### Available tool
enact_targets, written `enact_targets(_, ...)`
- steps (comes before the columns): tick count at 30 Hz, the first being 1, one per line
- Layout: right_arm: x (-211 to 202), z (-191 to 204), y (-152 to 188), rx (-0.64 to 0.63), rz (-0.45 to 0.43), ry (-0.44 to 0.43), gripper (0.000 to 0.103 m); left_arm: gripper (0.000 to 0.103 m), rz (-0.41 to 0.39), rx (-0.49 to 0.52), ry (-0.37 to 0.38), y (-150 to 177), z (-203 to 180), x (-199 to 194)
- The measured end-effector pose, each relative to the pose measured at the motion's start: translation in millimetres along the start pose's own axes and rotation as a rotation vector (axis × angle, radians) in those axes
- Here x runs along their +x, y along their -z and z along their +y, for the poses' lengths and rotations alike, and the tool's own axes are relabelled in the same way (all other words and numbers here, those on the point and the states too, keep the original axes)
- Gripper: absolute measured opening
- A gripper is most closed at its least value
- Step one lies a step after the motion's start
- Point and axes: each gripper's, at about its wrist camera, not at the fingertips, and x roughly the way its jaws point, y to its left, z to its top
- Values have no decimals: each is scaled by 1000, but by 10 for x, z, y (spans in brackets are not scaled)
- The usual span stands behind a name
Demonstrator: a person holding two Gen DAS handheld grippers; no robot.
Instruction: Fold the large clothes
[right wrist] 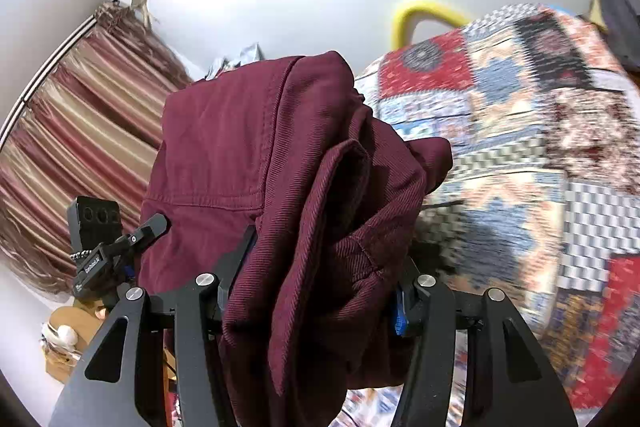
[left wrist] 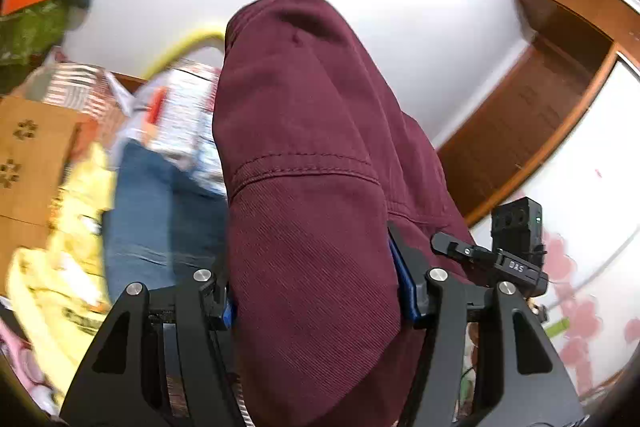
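A dark maroon twill garment (left wrist: 304, 107) fills the middle of the left wrist view, bunched and lifted in the air. My left gripper (left wrist: 316, 267) is shut on a thick fold of it, with the blue pads (left wrist: 404, 279) pressing its sides. In the right wrist view the same maroon garment (right wrist: 224, 131) hangs in heavy folds with a seam showing. My right gripper (right wrist: 320, 287) is shut on another bunch of it. Each view shows a black part of the other gripper's body beside the cloth (left wrist: 516, 247) (right wrist: 96, 235). The cloth hides the fingertips.
A patchwork quilt (right wrist: 520, 147) covers the bed below at the right, with a yellow tube (right wrist: 420, 11) behind it. A striped curtain (right wrist: 80, 115) hangs at the left. Blue denim (left wrist: 152, 211), yellow cloth (left wrist: 72, 247) and a cardboard box (left wrist: 28, 155) lie nearby. A wooden door frame (left wrist: 560, 87) stands beyond.
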Motion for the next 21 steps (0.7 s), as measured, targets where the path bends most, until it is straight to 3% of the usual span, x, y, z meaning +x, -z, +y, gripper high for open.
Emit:
enact_targets(5, 797, -102, 1, 56, 71, -13, 50, 60, 46, -89, -58, -30, 860, 197)
enact_targets(9, 1457, -426, 107, 97, 162, 59, 53, 65, 146, -181, -180, 178, 1577, 648)
enact_targets(12, 1603, -537, 109, 75, 157, 58, 60, 73, 117, -230, -143, 309, 1815, 704)
enact_targets(15, 1570, -516, 32, 44, 167, 61, 64, 76, 106, -245, -117, 317, 1884, 687)
enact_targets(21, 1350, -354, 38, -28, 196, 164, 70, 82, 85, -106, -256, 358, 1520, 512)
